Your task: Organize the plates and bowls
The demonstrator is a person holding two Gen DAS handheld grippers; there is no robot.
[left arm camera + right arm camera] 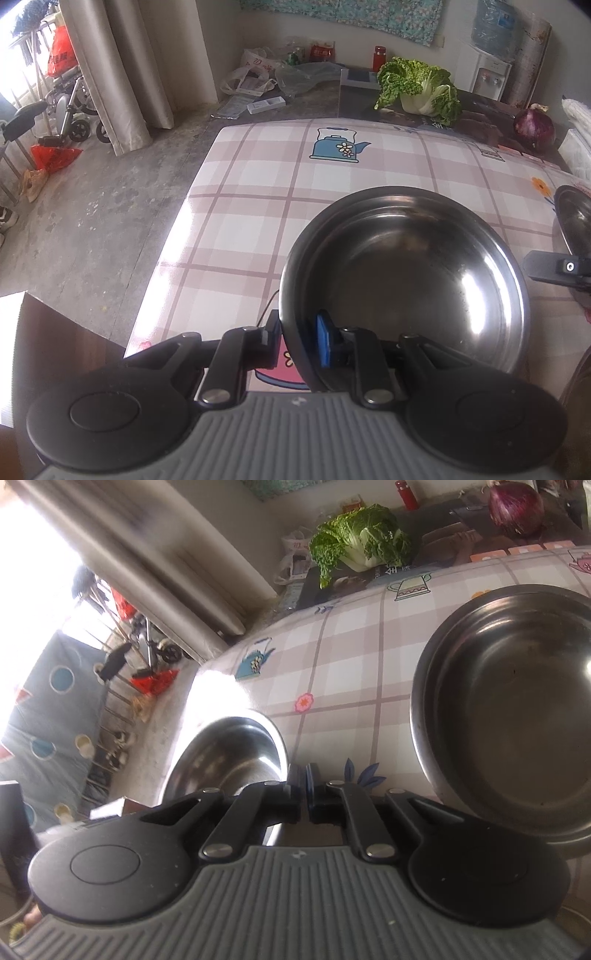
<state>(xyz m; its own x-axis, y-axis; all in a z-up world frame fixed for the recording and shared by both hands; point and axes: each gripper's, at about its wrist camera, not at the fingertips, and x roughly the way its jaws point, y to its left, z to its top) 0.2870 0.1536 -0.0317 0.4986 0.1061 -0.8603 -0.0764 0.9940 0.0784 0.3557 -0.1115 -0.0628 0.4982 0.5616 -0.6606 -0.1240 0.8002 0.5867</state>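
In the left wrist view my left gripper (301, 338) is shut on the near rim of a large steel bowl (406, 266) over the checked tablecloth (258, 184). A second steel bowl (574, 218) shows at the right edge, with my right gripper's finger (557, 267) beside it. In the right wrist view my right gripper (304, 786) is shut on the rim of a smaller steel bowl (229, 753). The large steel bowl (517, 716) lies to its right on the cloth.
A napa cabbage (421, 88) and a red onion (533, 125) sit at the table's far end; they also show in the right wrist view, the cabbage (362, 542) and the onion (515, 506). A red bottle (379, 57), bags and a water dispenser (491, 62) stand behind. Floor lies left of the table.
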